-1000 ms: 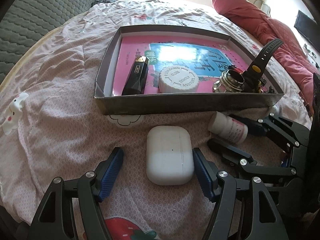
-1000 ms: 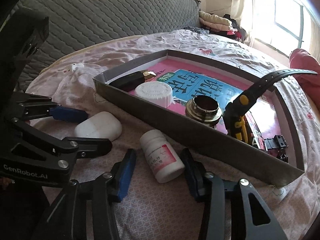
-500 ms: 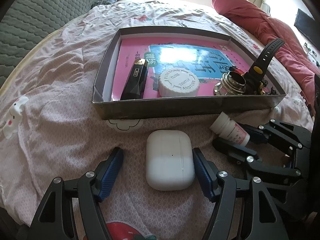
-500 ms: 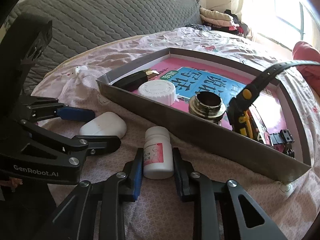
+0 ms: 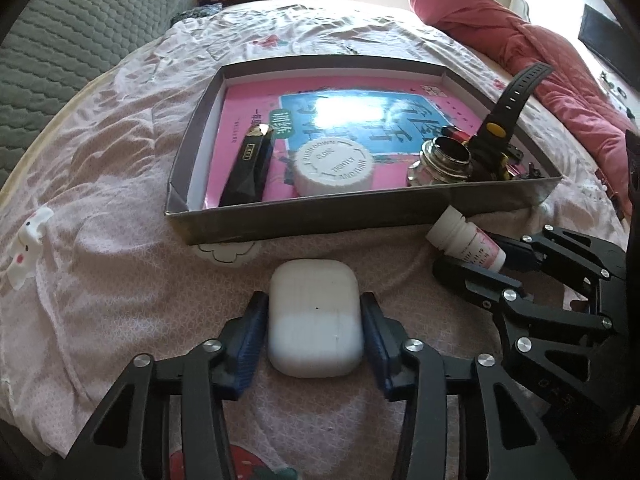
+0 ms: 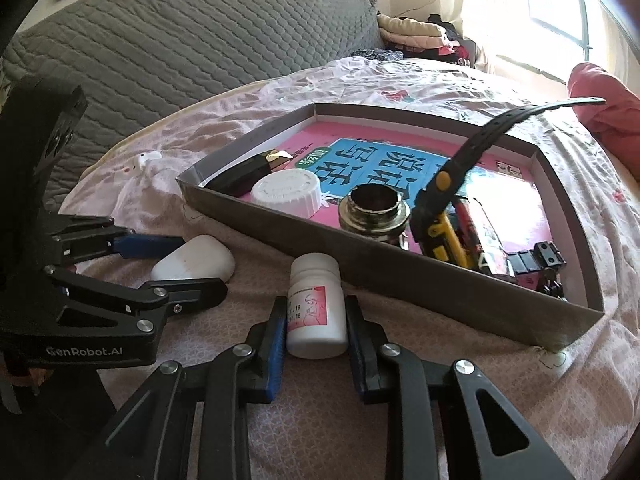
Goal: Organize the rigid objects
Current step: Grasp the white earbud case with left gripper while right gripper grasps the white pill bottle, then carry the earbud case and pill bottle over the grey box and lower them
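My worry is slippage: the smooth white earbud case [image 5: 314,318] could squirt out of my left claw [image 5: 314,332], and the pill bottle [image 6: 316,306] roll from my right claw [image 6: 316,334]. Both claws are narrowed, pads touching their objects at lower centre, just short of the grey tray [image 5: 360,216] above.

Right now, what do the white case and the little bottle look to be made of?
The white case: smooth hard plastic, slightly scuffed, with a thin lid seam. The little bottle: opaque white plastic with a glossy pink paper label. Likely, judging by look alone.
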{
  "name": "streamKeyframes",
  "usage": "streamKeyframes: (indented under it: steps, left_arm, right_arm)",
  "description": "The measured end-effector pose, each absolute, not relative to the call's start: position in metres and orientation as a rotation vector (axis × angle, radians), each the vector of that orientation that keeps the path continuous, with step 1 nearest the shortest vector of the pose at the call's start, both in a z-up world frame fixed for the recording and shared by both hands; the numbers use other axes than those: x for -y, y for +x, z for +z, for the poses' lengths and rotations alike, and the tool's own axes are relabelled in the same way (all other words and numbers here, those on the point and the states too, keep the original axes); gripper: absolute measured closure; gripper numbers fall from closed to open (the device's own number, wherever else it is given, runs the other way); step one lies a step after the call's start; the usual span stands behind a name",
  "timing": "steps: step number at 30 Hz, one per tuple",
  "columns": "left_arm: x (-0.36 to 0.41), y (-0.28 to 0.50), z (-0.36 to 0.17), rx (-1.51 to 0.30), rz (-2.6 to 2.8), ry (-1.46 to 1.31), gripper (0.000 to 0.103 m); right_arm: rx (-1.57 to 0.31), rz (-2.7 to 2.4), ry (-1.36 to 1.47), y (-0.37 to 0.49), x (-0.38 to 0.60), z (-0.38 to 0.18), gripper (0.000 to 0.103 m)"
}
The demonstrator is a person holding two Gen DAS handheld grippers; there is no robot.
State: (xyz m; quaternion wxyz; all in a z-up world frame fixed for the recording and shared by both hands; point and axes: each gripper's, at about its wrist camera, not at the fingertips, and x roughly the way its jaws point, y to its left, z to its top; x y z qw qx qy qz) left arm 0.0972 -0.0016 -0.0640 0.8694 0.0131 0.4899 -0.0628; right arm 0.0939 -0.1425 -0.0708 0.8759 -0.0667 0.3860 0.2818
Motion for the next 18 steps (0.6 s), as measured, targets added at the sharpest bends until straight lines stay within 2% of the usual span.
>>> streamKeyframes:
  steps: [18]
  left_arm:
    - [0.000,0.090,-0.058,-1.016,-0.134,0.007,0.057]
  right_arm:
    - [-0.805,0.588,-0.065,0.091,0.156,-0.066,0.076]
